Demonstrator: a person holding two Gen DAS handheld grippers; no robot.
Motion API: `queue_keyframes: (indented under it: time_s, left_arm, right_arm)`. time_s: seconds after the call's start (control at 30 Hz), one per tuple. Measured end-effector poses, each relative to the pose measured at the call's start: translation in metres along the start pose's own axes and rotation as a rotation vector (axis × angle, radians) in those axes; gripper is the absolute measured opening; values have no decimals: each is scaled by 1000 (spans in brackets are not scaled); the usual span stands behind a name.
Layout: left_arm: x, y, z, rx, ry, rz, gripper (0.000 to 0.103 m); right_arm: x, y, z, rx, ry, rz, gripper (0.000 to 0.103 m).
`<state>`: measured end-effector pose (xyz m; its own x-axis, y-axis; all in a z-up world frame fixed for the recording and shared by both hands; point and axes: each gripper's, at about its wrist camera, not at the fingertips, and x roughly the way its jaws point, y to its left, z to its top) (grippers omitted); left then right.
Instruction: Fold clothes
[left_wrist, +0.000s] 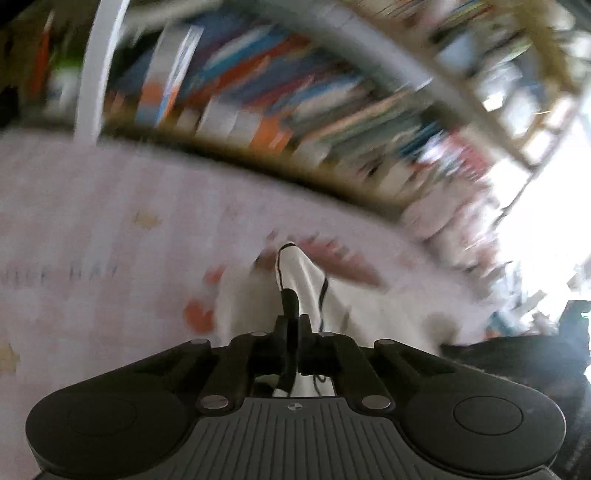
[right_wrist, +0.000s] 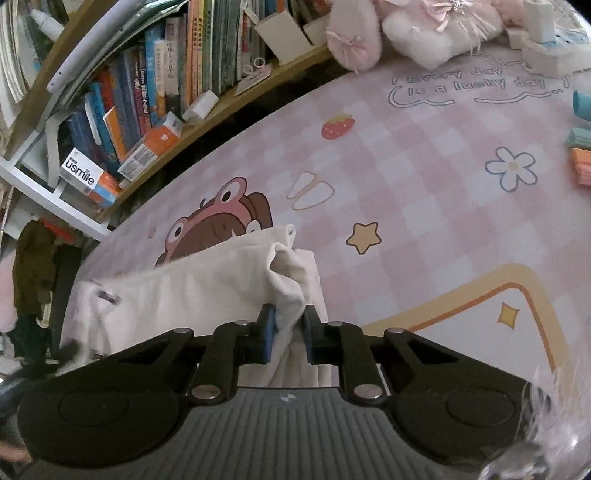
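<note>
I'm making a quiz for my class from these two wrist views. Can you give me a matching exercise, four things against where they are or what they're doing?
Things:
1. right tool
2. strawberry print
3. books
4. plush toy

Places or states:
A. on the shelf behind the table
B. at the table's far edge
C. shut on white cloth
D. printed on the pink checked mat

Pairs: 1-C, 2-D, 3-A, 4-B

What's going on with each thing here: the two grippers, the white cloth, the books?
Left gripper: shut on cloth, view blurred.
Right gripper: shut on cloth.
Cloth: bunched, pinched by both grippers, partly on the mat.
Mat: spread flat.
Books: shelved, leaning.
</note>
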<state>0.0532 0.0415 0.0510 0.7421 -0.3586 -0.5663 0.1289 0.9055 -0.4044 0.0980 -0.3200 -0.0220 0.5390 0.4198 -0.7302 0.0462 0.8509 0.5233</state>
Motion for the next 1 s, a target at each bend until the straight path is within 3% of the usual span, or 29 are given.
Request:
queue_keyframes:
  time_s: [0.1, 0.23, 0.27, 0.3, 0.4, 0.47, 0.63, 0.77, 1.0]
  left_arm:
    - [-17, -8, -2, 20, -40, -45, 2]
    - [8, 46, -16, -210, 52, 36, 2]
    - [14, 57, -19, -259, 70, 93, 2]
    - [17, 64, -21, -283, 85, 130, 1]
    - [16, 68, -22, -307, 91, 141, 4]
    - [11, 67, -18, -304, 59, 129, 11]
    - [14, 59, -8, -278, 51, 134, 52]
    - [24, 51, -4, -228, 75, 126, 52]
    - [46, 29, 9, -117, 88, 107, 59]
  right_arm:
    - [1, -3, 0, 15, 1, 7, 15]
    - [3, -6, -2, 47, 3, 43, 17]
    - [4, -6, -2, 50, 6, 47, 17]
    - [5, -6, -2, 49, 4, 43, 17]
    - [5, -5, -2, 42, 5, 40, 17]
    - [5, -4, -2, 35, 6, 40, 18]
    - [6, -4, -3, 26, 5, 30, 19]
    - [2, 1, -2, -8, -7, 15, 19]
    - [-12, 14, 11, -87, -120, 6, 19]
